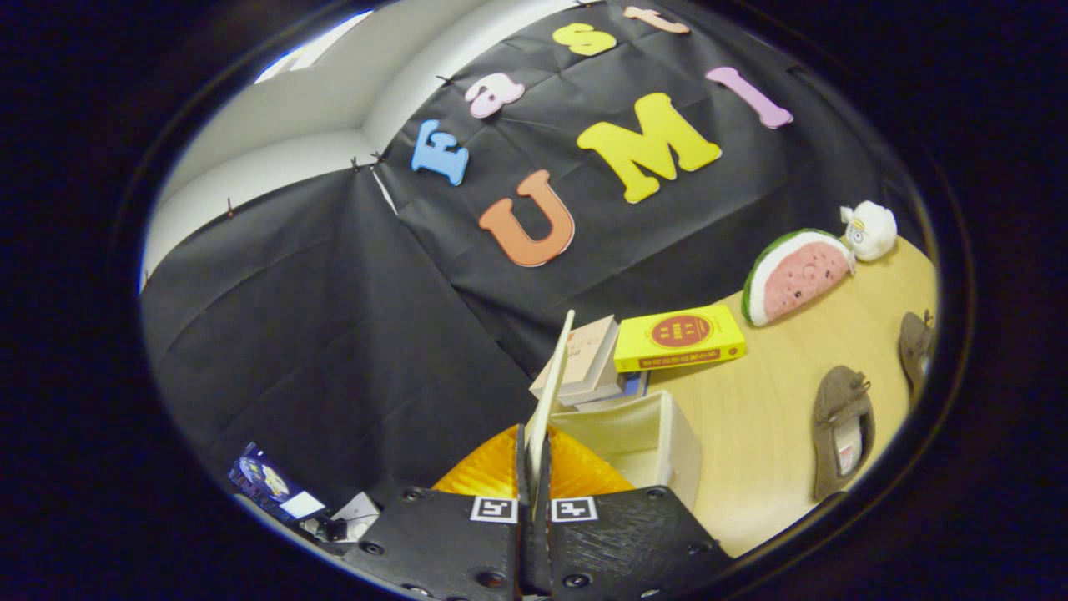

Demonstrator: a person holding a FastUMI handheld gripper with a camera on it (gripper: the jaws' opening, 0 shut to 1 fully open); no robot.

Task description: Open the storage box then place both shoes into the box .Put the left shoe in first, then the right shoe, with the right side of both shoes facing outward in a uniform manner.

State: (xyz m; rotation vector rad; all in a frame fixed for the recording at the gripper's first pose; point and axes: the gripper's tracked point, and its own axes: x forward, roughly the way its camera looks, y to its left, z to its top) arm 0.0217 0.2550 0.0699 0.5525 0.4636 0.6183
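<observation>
My gripper (534,467) is shut on the thin cream lid (555,380) of the storage box, both fingers pressing its lower edge. The lid stands raised, nearly on edge, rising from between the fingers. The open cream box (647,442) lies just to the right of the fingers, its inside showing nothing. A brown shoe (843,430) lies on the wooden table (759,417) to the right of the box, opening upward. A second brown shoe (916,346) lies farther right, partly cut off.
Behind the box lie stacked books, a yellow book (680,338) on top and a pale one (584,355) beside it. A watermelon-slice plush (793,275) and a small white plush (869,229) sit at the table's back. An orange object (488,472) shows behind the fingers.
</observation>
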